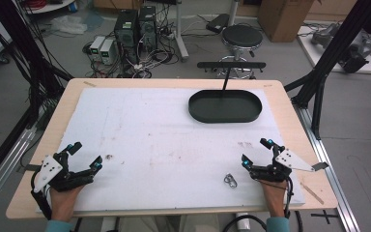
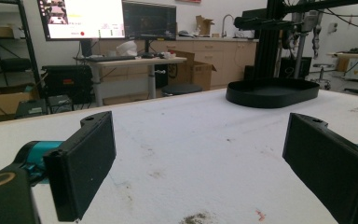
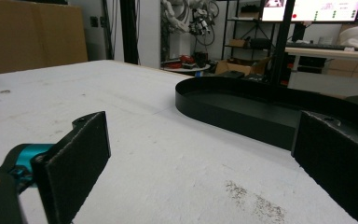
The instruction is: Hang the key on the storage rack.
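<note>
My left gripper [image 1: 84, 154] rests at the table's front left corner, held by a hand, jaws spread wide with nothing between them. My right gripper [image 1: 259, 152] rests at the front right, also open and empty. A small metal object [image 1: 230, 181], like linked rings, lies on the white mat just left of the right hand. A black oval tray [image 1: 225, 106] sits empty at the far right of the mat. The tray [image 2: 272, 92] appears far ahead in the left gripper view. In the right gripper view the tray [image 3: 261, 109] lies close ahead, past the open gripper [image 3: 205, 163].
A white foam mat [image 1: 164, 140] covers most of the wooden table [image 1: 290, 111]; it carries faint stains and a dark speck [image 1: 109, 156] near the left gripper. A black T-shaped stand [image 1: 230, 65] rises behind the tray. Black frame posts [image 1: 328, 53] flank the table's right side.
</note>
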A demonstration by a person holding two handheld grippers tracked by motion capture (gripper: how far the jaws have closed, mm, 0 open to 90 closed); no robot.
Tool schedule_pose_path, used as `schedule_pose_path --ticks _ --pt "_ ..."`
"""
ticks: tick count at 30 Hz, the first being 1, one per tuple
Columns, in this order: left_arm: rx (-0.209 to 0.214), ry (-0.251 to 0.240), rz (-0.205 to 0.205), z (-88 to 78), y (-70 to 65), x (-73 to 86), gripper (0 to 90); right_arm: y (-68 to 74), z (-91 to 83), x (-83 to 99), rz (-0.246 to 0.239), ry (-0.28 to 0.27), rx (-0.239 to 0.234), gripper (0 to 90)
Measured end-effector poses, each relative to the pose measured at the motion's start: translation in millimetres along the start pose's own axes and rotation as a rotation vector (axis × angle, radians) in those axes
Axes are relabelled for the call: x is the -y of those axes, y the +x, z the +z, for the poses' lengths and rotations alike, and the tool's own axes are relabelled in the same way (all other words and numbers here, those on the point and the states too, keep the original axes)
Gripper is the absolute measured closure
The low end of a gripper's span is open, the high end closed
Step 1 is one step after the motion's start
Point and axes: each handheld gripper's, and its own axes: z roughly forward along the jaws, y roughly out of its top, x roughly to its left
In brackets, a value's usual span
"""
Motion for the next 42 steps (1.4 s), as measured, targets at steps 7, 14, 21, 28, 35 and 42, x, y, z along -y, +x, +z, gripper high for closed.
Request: schedule_pose_path --ticks 7,14,21,28,35,42 --pt "0.0 -0.01 0.004 -0.4 -0.8 0.2 9.8 -1.0 0.1 0.0 0.006 -0.006 -0.003 3.9" --pt "0.001 -0.004 0.005 -0.1 -0.5 0.0 9.9 -2.7 -0.1 0.1 0.018 -0.011 -0.002 3.9" --pt "0.0 -0.001 0.002 -0.2 -0.1 0.0 9.9 -3.1 -0.8 0.1 0.038 -0.008 -0.007 3.9" --pt "0.001 0.004 -0.002 0.2 0.5 -0.2 9.9 -5.3 -0.9 -7.6 0.037 0.03 -0.077 3.8" --pt "0.001 0.004 -0.003 0.4 0.5 -0.2 9.9 -5.9 -0.9 -29.4 -0.009 0.1 -0.197 3.7" --pt "0.001 0.004 -0.002 0.3 0.5 -0.2 9.9 -3.6 3.4 -40.3 -0.092 0.19 -0.305 3.8"
